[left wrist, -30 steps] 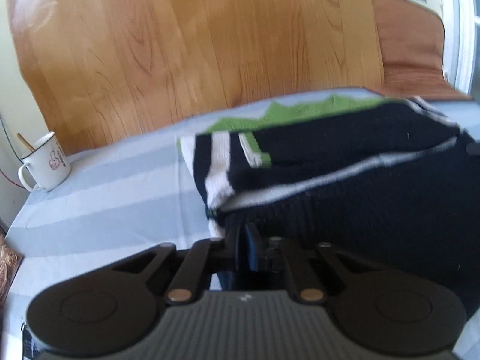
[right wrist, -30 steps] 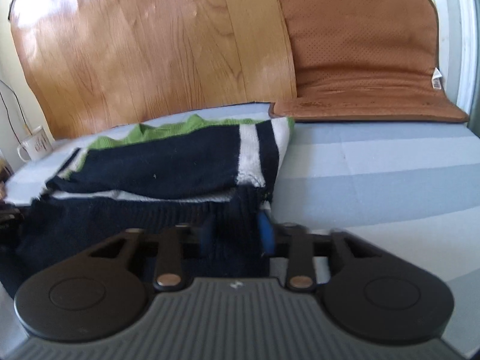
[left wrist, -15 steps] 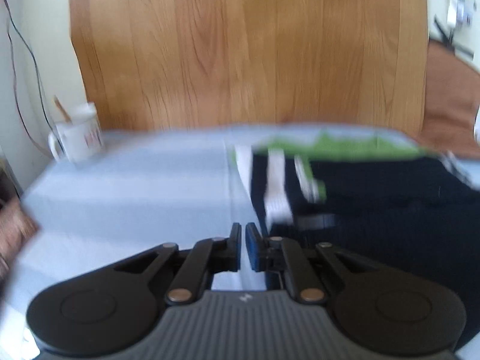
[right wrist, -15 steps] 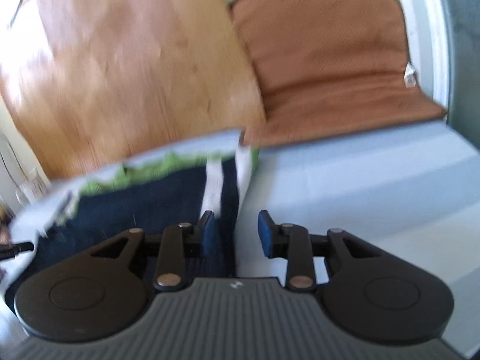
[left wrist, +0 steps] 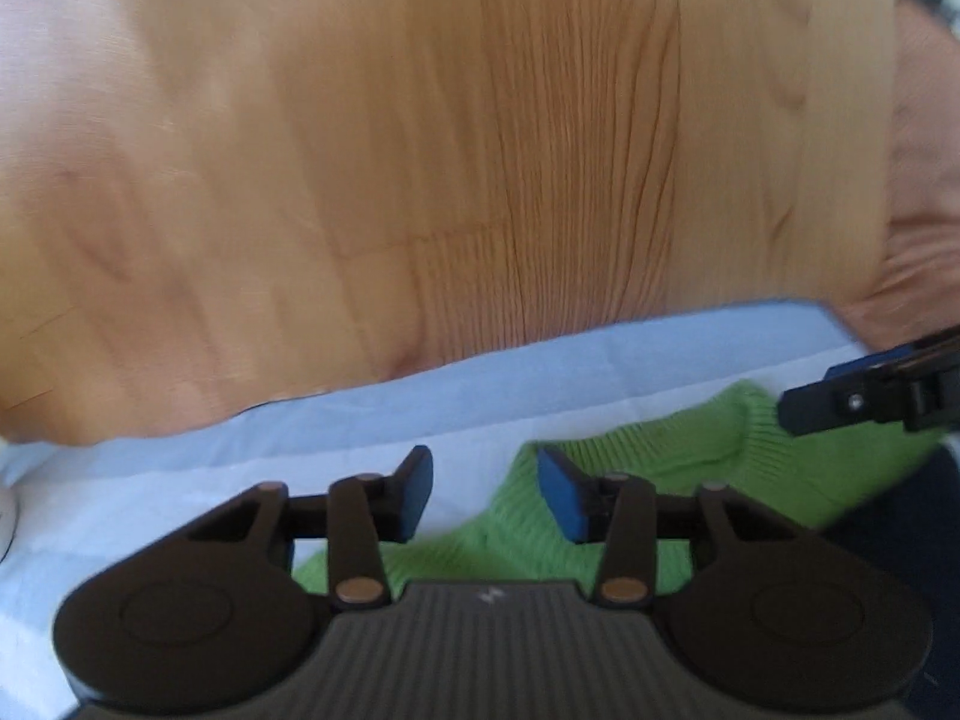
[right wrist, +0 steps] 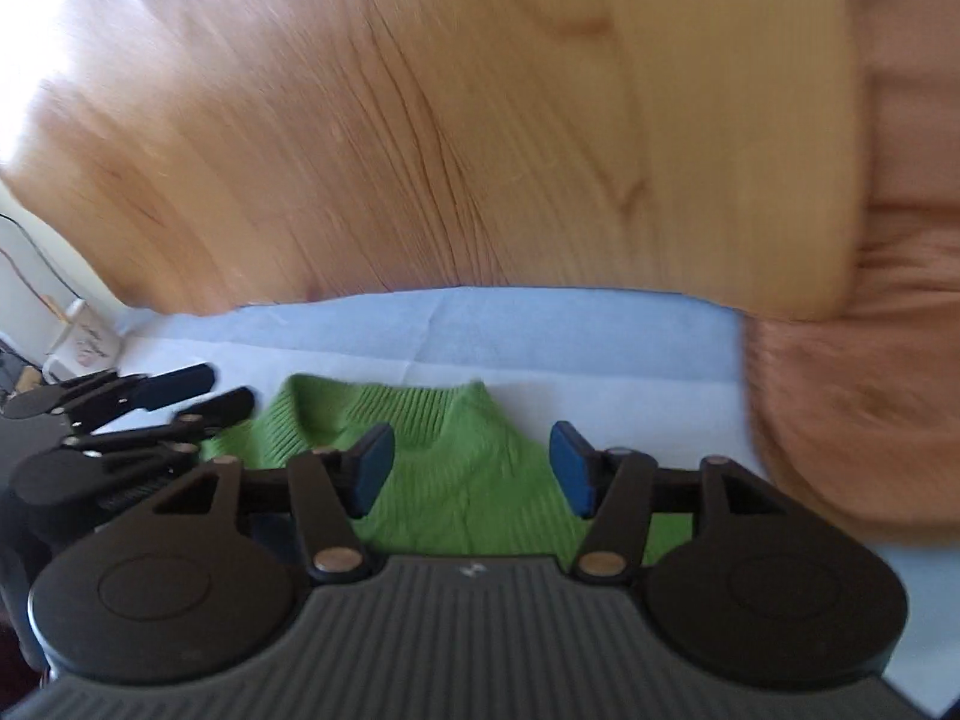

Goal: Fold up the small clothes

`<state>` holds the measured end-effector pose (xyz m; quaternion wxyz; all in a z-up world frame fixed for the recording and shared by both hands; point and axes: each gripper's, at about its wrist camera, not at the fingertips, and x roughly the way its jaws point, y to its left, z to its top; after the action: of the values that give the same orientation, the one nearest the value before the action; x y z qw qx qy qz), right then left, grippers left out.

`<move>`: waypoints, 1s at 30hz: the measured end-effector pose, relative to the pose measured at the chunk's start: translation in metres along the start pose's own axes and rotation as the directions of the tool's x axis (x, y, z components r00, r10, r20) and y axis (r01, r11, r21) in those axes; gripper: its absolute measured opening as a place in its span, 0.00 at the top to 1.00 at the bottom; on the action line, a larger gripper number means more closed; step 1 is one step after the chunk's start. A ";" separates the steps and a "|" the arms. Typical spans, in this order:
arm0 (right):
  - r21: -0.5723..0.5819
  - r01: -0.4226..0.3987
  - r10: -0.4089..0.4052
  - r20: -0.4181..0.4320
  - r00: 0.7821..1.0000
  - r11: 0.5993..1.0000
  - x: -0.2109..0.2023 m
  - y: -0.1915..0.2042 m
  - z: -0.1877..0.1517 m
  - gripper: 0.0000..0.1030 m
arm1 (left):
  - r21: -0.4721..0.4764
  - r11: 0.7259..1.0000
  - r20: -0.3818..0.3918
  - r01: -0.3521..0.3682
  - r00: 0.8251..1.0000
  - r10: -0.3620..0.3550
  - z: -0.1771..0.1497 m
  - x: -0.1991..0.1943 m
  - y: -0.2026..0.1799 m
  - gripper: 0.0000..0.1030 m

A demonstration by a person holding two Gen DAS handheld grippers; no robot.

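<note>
Both left tongs point(left wrist: 485, 489) and right tongs point(right wrist: 471, 468) are opening, empty, over the sweater point(right wrist: 456, 468) collar, folding apparently unfinished.

A pale blue-and-white striped sheet point(right wrist: 540, 330) is covering the surface. A green ribbed knit sweater point(right wrist: 456, 468) is lying flat on it near the far edge, collar toward the wooden board. A white mug point(right wrist: 87, 343) is standing at the far left corner.
</note>
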<state>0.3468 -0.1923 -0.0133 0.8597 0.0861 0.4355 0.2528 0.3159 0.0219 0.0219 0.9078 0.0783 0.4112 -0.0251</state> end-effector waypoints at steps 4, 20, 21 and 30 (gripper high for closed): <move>-0.098 0.007 -0.009 -0.014 1.000 0.995 0.021 0.010 0.000 0.62 | 0.025 1.000 0.009 0.004 1.000 -0.004 -0.003 0.016 -0.008 0.98; -0.441 0.060 0.073 0.278 0.958 0.895 -0.185 0.109 -0.144 0.86 | 0.043 0.998 0.450 0.045 0.891 -0.060 -0.109 -0.234 0.003 0.98; -0.470 0.069 0.079 0.289 0.954 0.880 -0.196 0.112 -0.166 0.86 | 0.020 0.997 0.459 0.071 0.885 -0.072 -0.122 -0.249 0.011 0.98; -0.407 0.108 -0.001 0.254 0.967 0.907 -0.181 0.087 -0.320 0.76 | -0.258 0.952 0.362 0.165 0.930 -0.063 -0.207 -0.277 0.084 0.87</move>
<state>-0.0274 -0.2329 -0.0475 0.9125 -0.0813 0.2628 0.3028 -0.0119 0.1331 0.1057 0.9650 -0.0828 0.2465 -0.0327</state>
